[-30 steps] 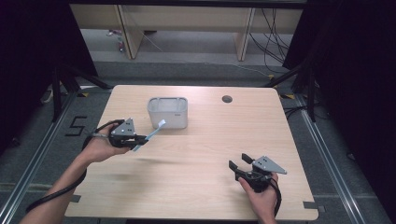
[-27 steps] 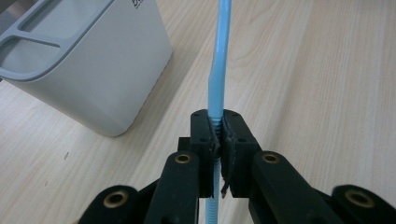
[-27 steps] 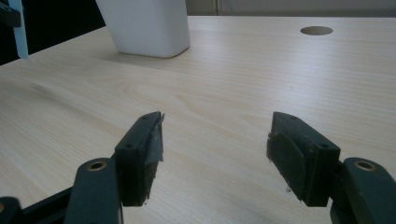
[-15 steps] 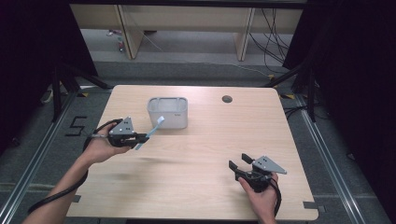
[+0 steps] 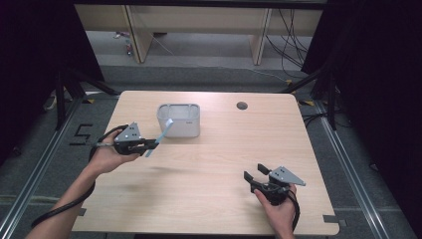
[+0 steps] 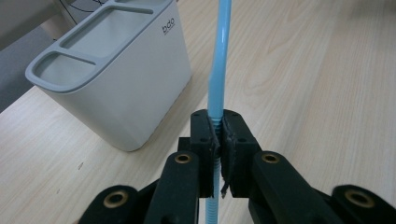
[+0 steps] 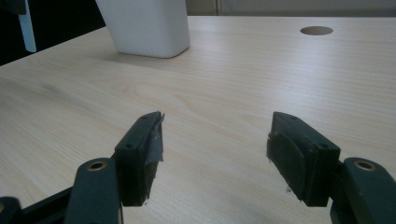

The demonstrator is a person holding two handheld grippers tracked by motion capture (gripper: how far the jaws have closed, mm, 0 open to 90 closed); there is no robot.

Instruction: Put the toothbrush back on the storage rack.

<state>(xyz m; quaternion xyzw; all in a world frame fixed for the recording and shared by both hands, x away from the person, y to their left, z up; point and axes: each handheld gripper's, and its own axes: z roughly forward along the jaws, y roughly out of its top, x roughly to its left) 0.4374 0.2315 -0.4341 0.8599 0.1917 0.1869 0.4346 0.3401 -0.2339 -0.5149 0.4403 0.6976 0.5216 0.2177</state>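
Note:
My left gripper (image 5: 151, 145) is shut on a thin light-blue stick (image 5: 164, 130) and holds it off the table, slanting up toward the white holder (image 5: 179, 119). In the left gripper view the pads (image 6: 205, 135) clamp the stick (image 6: 221, 56) near its lower end, and it points past the right side of the holder (image 6: 126, 79), whose grey rim has several compartments. My right gripper (image 5: 255, 172) rests low near the table's front right. Its jaws stand wide apart with nothing between them (image 7: 215, 140).
A round cable hole (image 5: 242, 105) lies in the wooden tabletop (image 5: 214, 149) at the back right, seen also as the hole (image 7: 316, 31) past the right jaws. The holder (image 7: 149, 28) stands far ahead of them. Table legs and cables lie beyond the far edge.

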